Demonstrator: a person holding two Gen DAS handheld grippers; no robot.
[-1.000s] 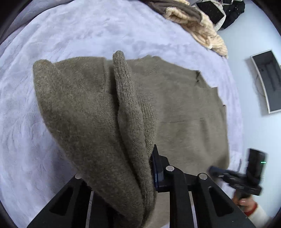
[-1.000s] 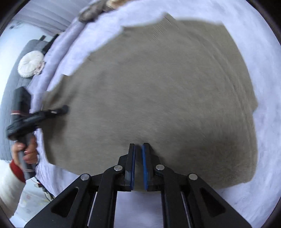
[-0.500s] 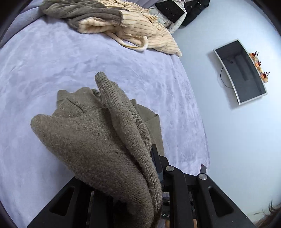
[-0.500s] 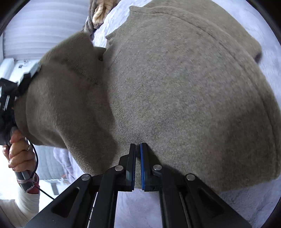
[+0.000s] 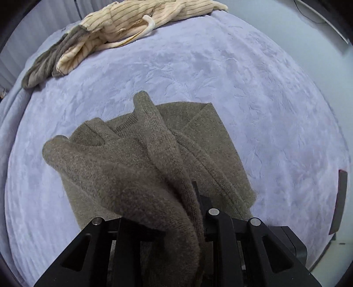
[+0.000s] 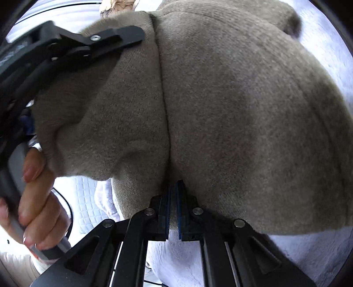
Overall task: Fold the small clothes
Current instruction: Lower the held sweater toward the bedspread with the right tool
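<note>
Both grippers pinch sweater (image 5: 132, 176) edges; blanket (image 5: 242, 88) open beyond.

Lilac blanket (image 5: 220, 72); striped cream garment (image 5: 132, 19) at far edge.

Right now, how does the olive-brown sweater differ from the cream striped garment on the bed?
1. The olive-brown sweater is plain knit; the cream striped garment has thin dark stripes.
2. The sweater is clamped in the left gripper, one side lifted over the rest; the cream garment is untouched.
3. The sweater lies near the camera; the cream garment is crumpled at the far edge.

Both rest on the lavender blanket.
</note>
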